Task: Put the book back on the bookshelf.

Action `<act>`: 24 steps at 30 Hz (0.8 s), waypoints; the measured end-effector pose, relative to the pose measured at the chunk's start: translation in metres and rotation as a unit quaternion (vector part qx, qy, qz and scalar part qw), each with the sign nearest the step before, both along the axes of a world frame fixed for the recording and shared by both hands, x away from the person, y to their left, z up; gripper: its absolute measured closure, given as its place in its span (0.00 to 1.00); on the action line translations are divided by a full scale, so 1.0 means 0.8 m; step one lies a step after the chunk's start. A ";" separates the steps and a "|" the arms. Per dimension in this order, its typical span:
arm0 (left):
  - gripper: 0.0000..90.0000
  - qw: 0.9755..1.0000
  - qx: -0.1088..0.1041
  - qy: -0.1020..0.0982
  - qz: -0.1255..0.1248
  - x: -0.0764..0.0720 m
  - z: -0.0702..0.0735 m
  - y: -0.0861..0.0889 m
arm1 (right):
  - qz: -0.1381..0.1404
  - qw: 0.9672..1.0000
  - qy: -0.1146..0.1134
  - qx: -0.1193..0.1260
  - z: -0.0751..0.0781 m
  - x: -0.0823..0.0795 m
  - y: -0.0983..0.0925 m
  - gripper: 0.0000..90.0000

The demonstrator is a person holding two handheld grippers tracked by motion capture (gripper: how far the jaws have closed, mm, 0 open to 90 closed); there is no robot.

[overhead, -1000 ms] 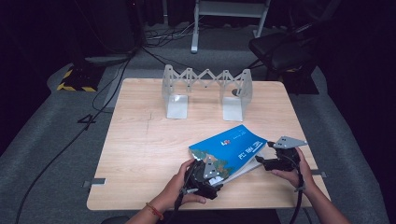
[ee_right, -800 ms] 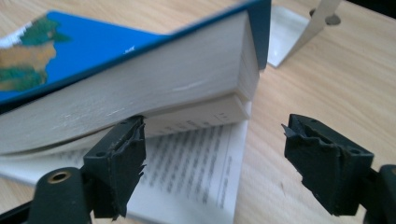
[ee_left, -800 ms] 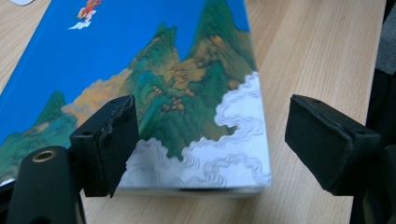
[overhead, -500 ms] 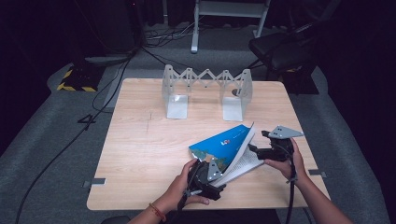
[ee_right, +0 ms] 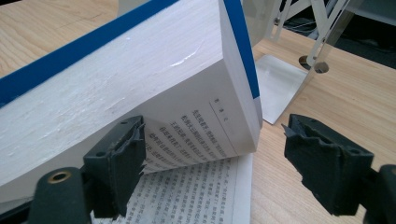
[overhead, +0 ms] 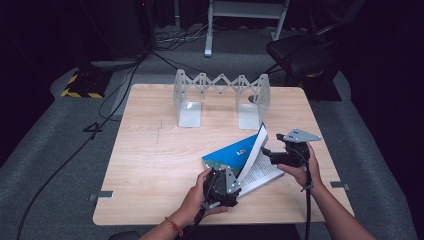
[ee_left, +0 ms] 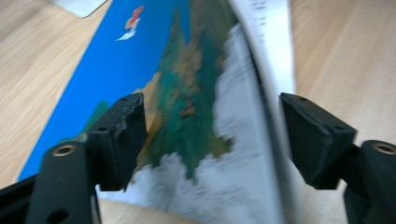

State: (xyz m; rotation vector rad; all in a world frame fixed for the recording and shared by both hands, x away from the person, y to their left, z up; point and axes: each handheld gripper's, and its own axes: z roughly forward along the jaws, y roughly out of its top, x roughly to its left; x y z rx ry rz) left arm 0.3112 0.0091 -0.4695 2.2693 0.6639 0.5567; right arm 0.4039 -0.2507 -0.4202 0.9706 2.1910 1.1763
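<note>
My left gripper sits low, jaws just closing, not clamped; my right gripper hovers raised, jaws apart.

**Colours at the table**

Thick paperback book: bright blue cover, green-and-tan picture patch near the black left gripper, small red-white mark farther off. Page block white; open pages white with black print between the black right gripper jaws. Light wood-grain table. Silvery-grey zigzag metal book rack beyond.
</note>
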 end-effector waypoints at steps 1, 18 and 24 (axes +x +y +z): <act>0.37 1.000 -0.004 0.001 -0.004 0.001 0.001 0.002 | 0.000 1.000 0.000 0.000 0.000 0.000 0.000 0.24; 0.83 0.998 -0.045 -0.014 -0.045 0.011 0.025 0.025 | 0.008 1.000 0.018 0.022 -0.012 -0.007 -0.041 0.25; 0.81 0.997 -0.030 -0.002 -0.077 0.019 0.025 0.041 | 0.063 0.998 0.018 0.026 -0.018 -0.024 -0.064 0.24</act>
